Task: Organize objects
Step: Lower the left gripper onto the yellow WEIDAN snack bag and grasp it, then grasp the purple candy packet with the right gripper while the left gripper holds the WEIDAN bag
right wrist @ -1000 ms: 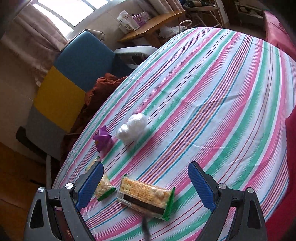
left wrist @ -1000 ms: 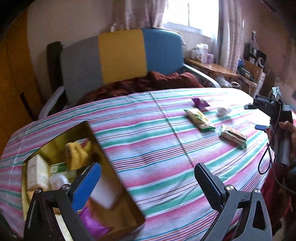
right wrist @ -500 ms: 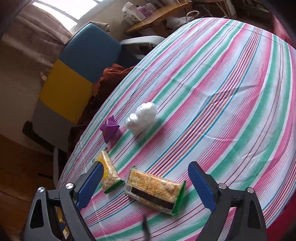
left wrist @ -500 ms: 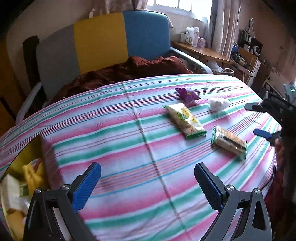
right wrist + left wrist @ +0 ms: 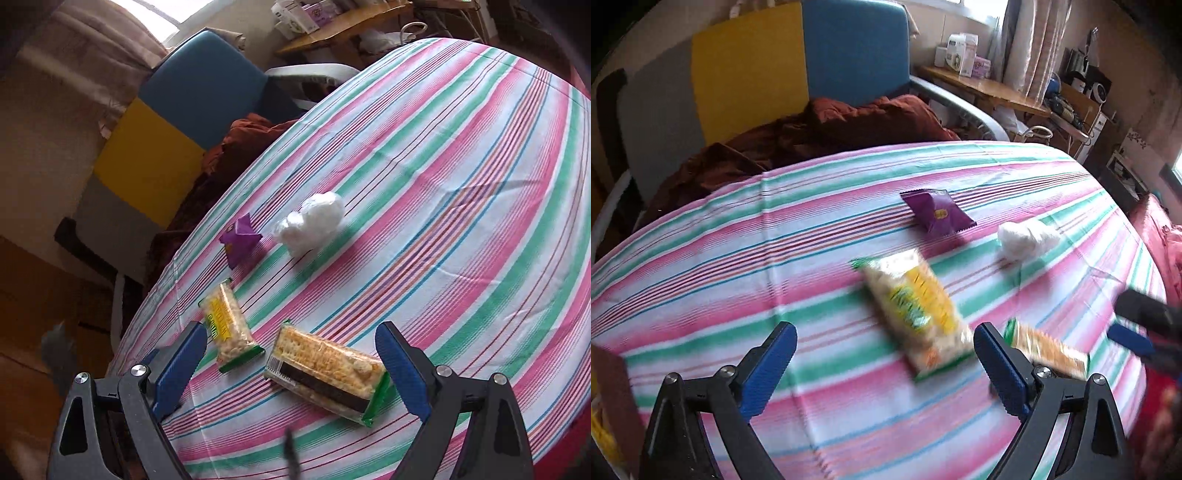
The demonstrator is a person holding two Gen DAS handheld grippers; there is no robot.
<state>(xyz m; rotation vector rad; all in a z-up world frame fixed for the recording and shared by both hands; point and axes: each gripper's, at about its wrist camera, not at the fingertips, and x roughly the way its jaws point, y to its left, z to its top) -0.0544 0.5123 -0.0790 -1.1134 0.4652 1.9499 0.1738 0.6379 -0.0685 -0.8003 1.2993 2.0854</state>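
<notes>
Several items lie on the striped tablecloth [image 5: 746, 266]. A yellow-green snack packet [image 5: 916, 310] lies just ahead of my open, empty left gripper [image 5: 884, 365], toward its right finger. A cracker pack [image 5: 1049, 349] lies behind that finger. A purple packet [image 5: 936, 214] and a white crumpled bag [image 5: 1027, 238] lie farther off. In the right wrist view, my open, empty right gripper [image 5: 290, 363] hovers over the cracker pack [image 5: 327, 373]. The snack packet [image 5: 229, 328] is at its left finger. The purple packet [image 5: 240, 243] and white bag [image 5: 312, 225] lie beyond.
A gold box corner [image 5: 613, 410] shows at the left edge of the left wrist view. A chair with yellow, blue and grey back [image 5: 798, 62] holding a brown blanket [image 5: 827, 129] stands behind the table. A wooden shelf [image 5: 993, 88] is at the back right.
My left gripper has swung right, away from the gold box and toward the snack packet. My right gripper has closed in over the cracker pack. Both stay open.
</notes>
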